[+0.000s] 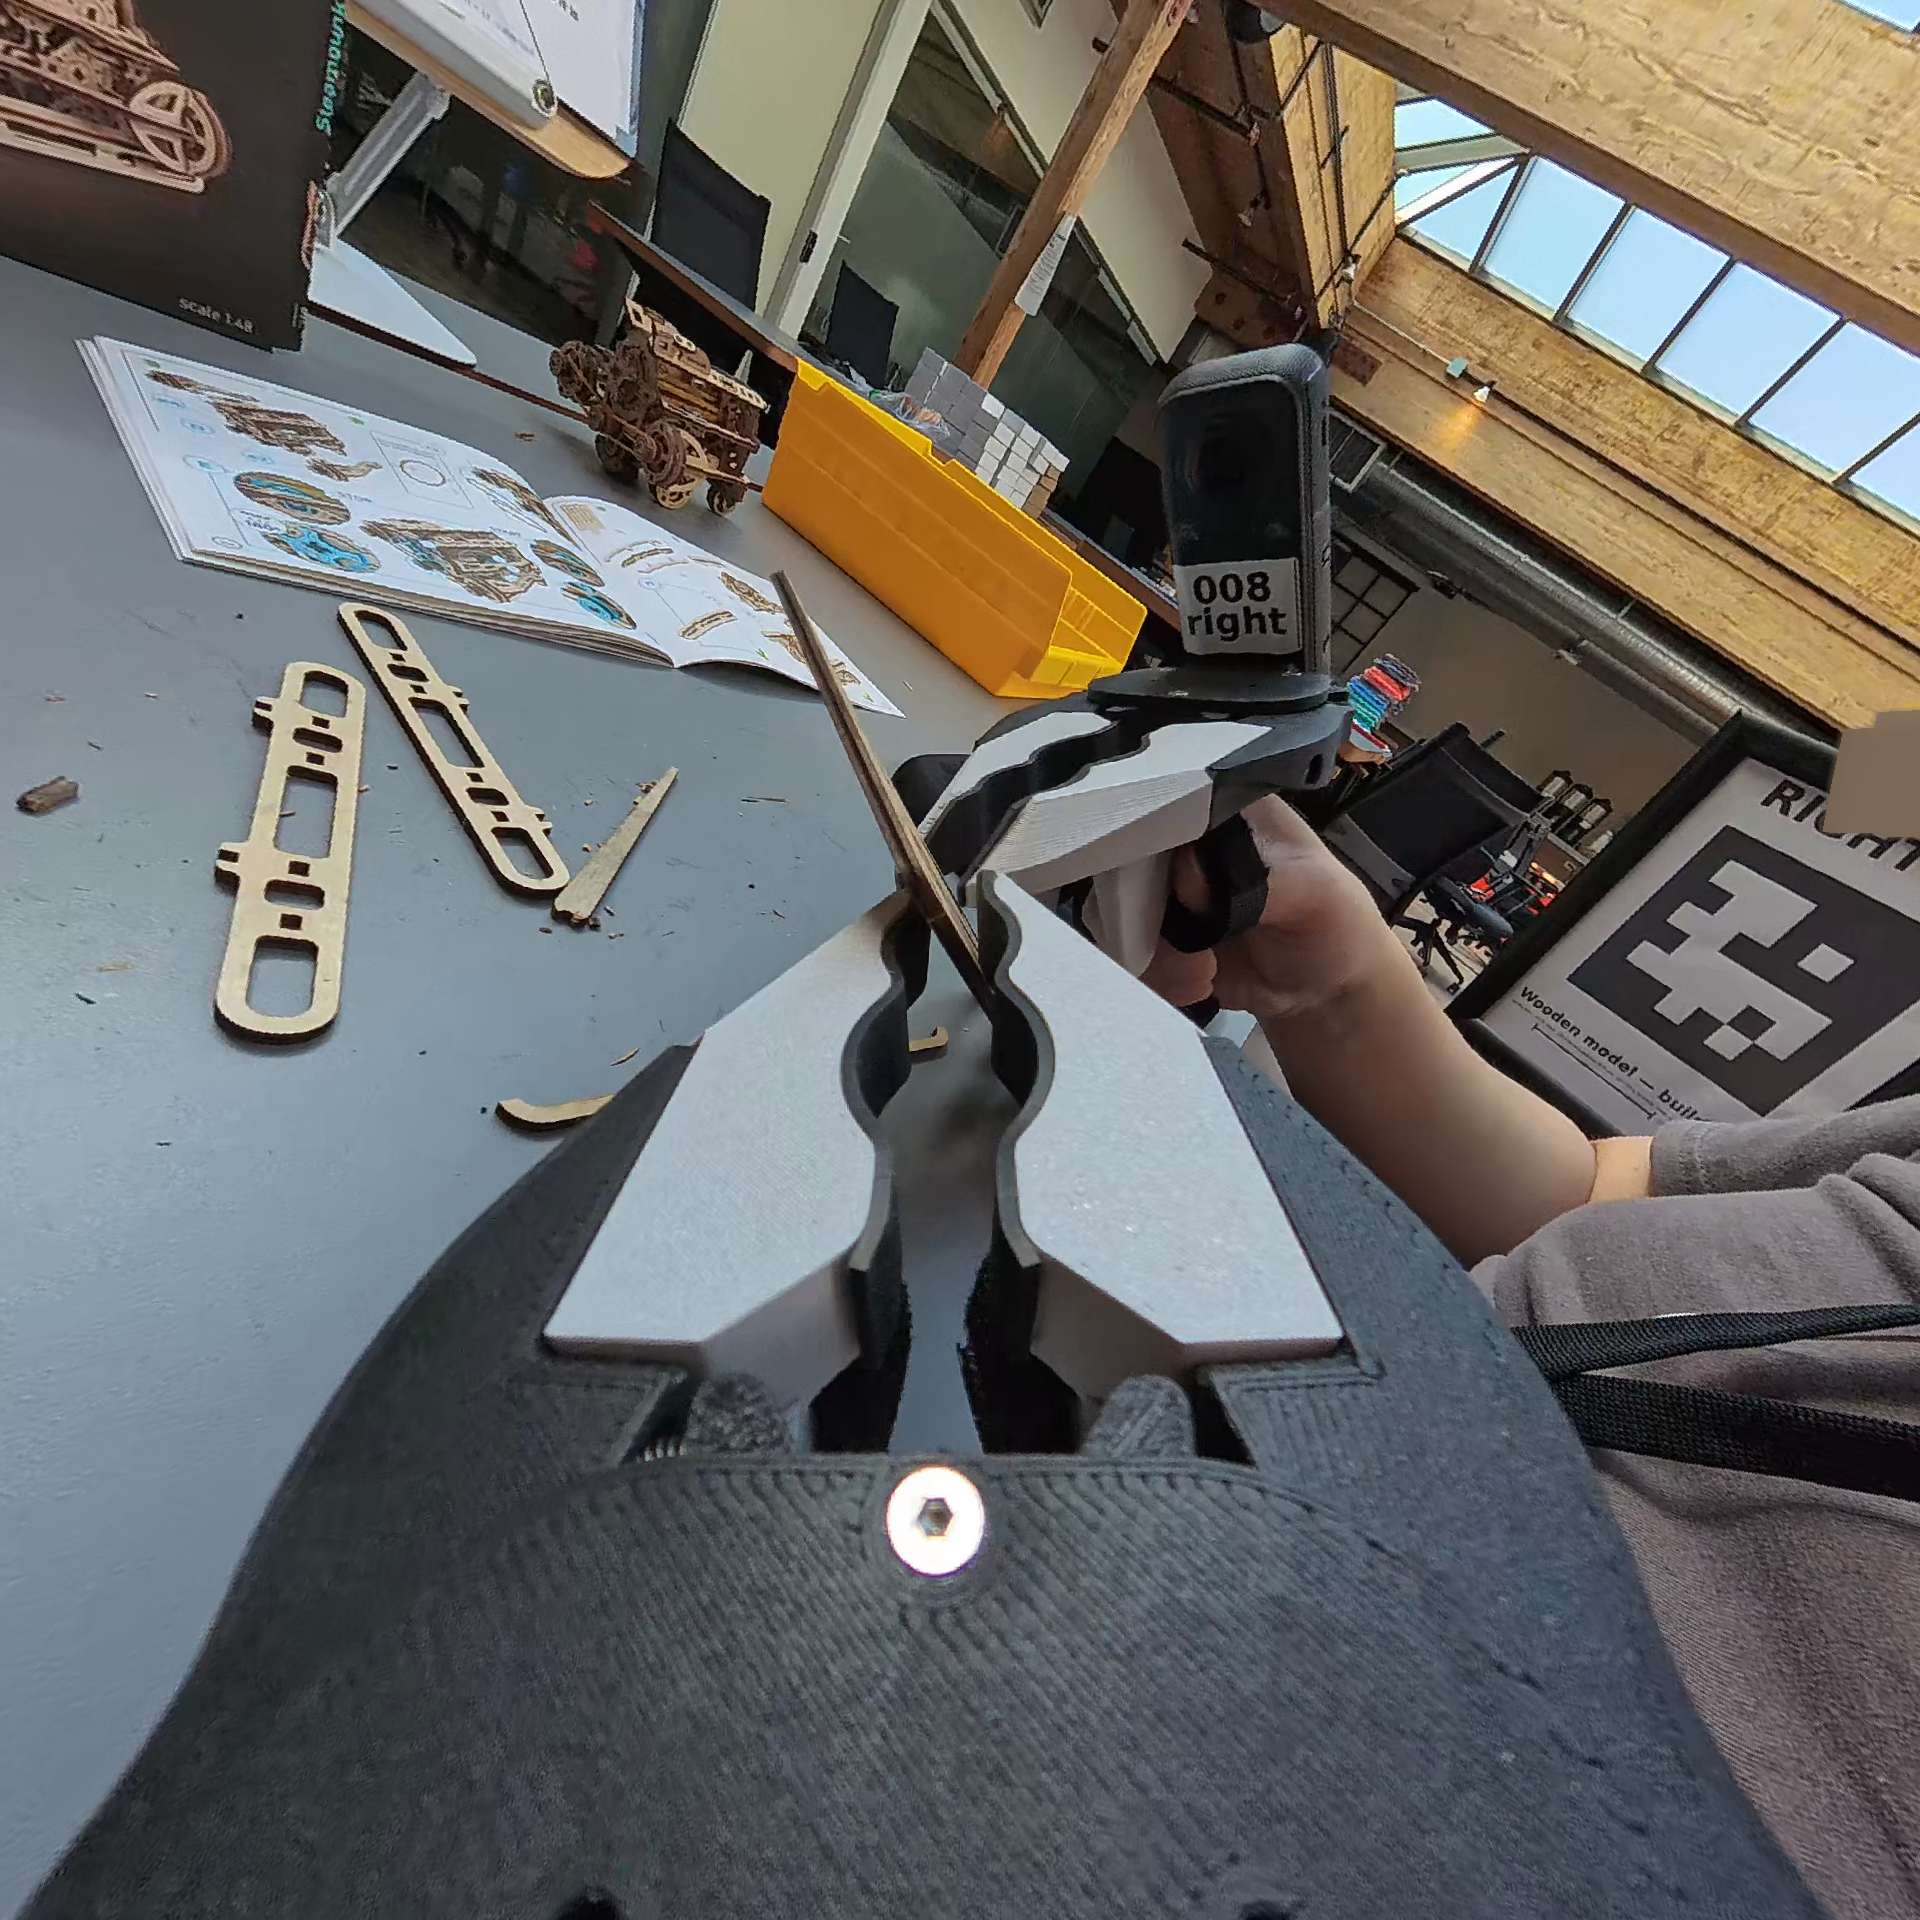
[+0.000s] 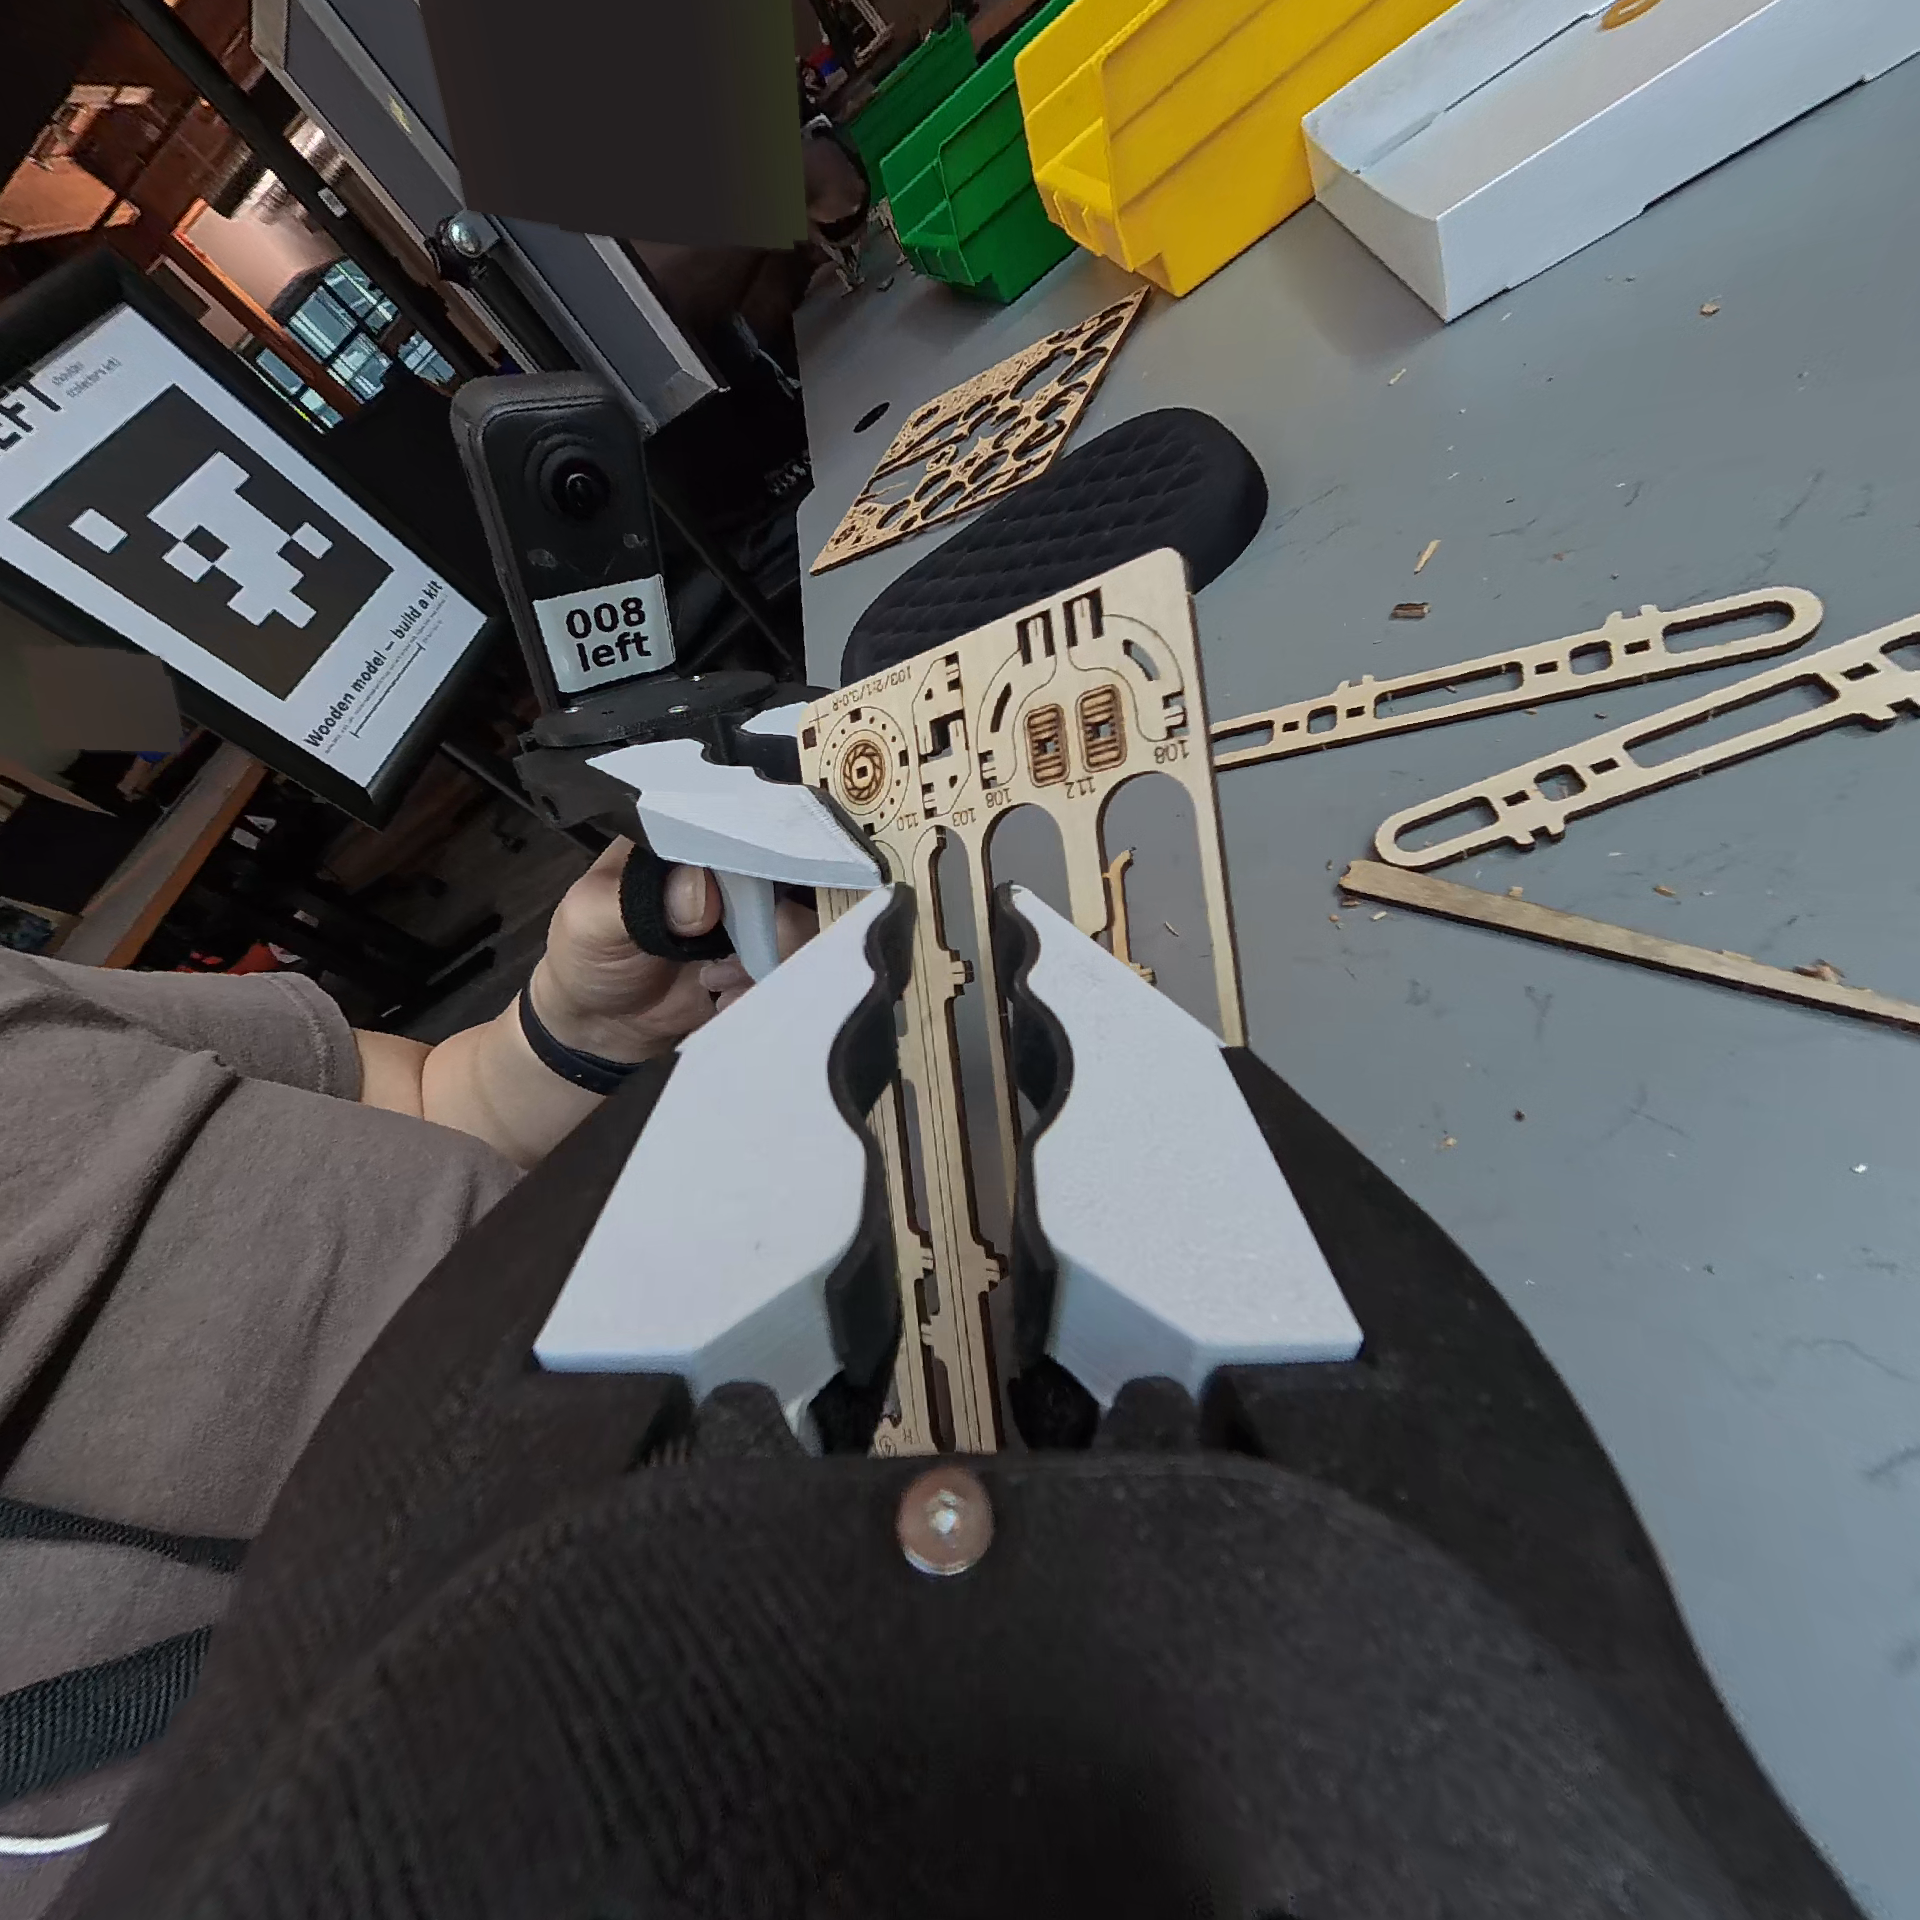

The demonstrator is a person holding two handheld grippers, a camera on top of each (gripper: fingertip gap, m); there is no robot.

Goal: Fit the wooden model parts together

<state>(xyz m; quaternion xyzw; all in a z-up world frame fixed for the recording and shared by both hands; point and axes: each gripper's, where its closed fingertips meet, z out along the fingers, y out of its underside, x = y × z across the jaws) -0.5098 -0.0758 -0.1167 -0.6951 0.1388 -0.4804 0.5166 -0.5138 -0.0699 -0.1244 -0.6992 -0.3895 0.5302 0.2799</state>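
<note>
We've got the left gripper (image 1: 943, 940) pinching a thin wooden sheet (image 1: 873, 769) edge-on, with the right gripper (image 1: 961, 831) right up against it. Two slotted wooden strips (image 1: 286, 852) are lying flat on the grey table (image 1: 125, 1195), near an open instruction booklet (image 1: 416, 509).

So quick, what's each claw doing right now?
Left gripper: shut on the edge of the wooden sheet.
Right gripper: open, fingers apart in front of the sheet, not gripping it.

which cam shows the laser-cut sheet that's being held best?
Right wrist view. The plywood sheet faces that camera flat on, so its engraved parts and empty cutouts are readable, with the left gripper clamped on its edge. The left wrist view catches the same sheet edge-on, a thin dark strip between the fingers.
</note>
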